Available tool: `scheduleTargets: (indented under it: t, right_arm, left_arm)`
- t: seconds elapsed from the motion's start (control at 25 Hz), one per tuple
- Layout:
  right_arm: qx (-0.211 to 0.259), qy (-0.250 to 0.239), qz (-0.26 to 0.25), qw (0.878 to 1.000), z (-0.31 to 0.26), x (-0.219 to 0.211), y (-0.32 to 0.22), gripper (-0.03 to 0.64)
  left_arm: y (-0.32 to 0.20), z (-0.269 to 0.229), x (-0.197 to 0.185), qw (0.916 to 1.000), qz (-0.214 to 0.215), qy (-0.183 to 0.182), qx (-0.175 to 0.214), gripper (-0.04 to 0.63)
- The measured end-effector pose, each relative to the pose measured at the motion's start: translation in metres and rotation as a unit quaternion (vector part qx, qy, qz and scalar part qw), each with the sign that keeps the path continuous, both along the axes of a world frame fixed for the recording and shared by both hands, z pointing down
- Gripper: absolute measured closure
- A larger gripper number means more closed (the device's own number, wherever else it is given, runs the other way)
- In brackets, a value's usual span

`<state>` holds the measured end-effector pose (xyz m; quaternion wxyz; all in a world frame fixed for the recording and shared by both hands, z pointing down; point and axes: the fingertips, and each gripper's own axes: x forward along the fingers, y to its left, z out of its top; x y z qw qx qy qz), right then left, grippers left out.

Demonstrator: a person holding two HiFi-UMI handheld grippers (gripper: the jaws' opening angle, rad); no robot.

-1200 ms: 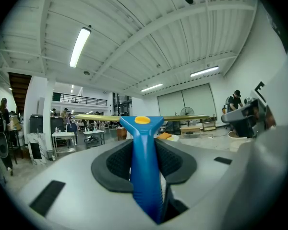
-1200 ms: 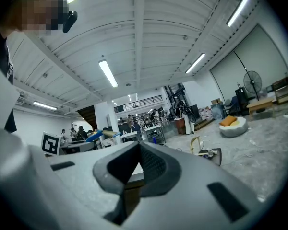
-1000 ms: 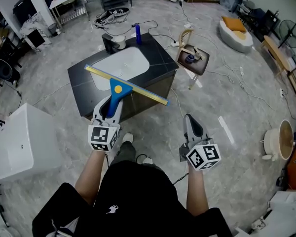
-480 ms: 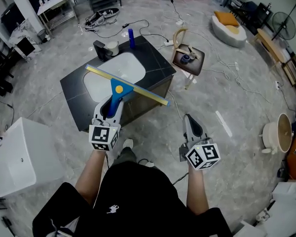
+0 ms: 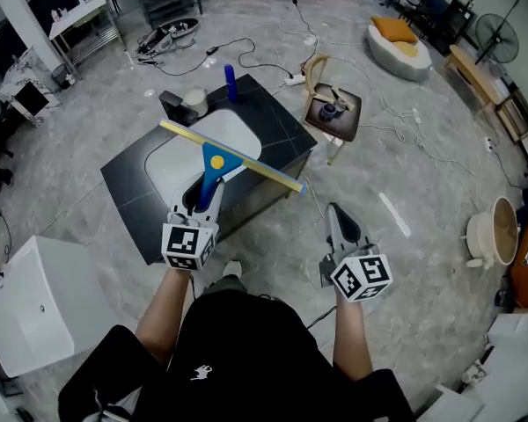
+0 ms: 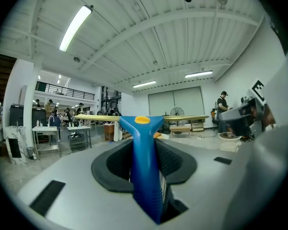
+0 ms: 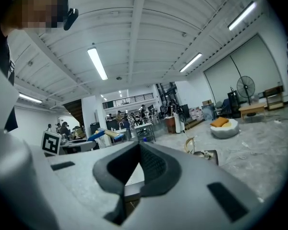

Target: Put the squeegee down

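Note:
The squeegee (image 5: 214, 167) has a blue handle with a yellow dot and a long yellow blade across its top. My left gripper (image 5: 201, 202) is shut on the handle and holds it out level, with the blade over the white sink (image 5: 178, 156) of a black counter (image 5: 268, 121). In the left gripper view the handle (image 6: 145, 166) sits pinched between the dark pads, with the blade (image 6: 96, 117) far ahead. My right gripper (image 5: 338, 220) hovers over the floor to the right of the counter. Its pads (image 7: 151, 164) are shut with nothing between them.
On the counter's far edge stand a blue bottle (image 5: 230, 79), a pale cup (image 5: 194, 98) and a dark box (image 5: 171, 105). A small stool with clutter (image 5: 334, 112) stands to the right, a white box (image 5: 35, 315) near left. Cables trail over the floor.
The person has stepped along with both grippers. The counter has slid down and left in the head view and now lies closer under the blade. The grip on the squeegee is unchanged.

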<state>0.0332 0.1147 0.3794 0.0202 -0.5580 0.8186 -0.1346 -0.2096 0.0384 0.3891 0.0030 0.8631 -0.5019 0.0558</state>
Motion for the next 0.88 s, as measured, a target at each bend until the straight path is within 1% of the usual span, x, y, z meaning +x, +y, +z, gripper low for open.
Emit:
scheduleTargets:
  t: [0.52,0.68,0.88]
  right_arm:
    - [-0.003,0.025,0.053,0.998,-0.002,-0.046,-0.063,0.615]
    - [-0.010,0.035,0.066,0.997,-0.001,-0.053,-0.072,0.615]
    - [-0.023,0.041,0.078,0.996,0.000,-0.046,-0.083,0.615]
  left_arm:
    - [-0.080,0.013,-0.036,0.9982,0.058,0.012,-0.006,0.465]
    - [-0.096,0.013,-0.039,0.9970,0.076,0.011,-0.003,0.465]
    - [-0.112,0.016,-0.031,0.9960,0.088,0.018,-0.008,0.465]
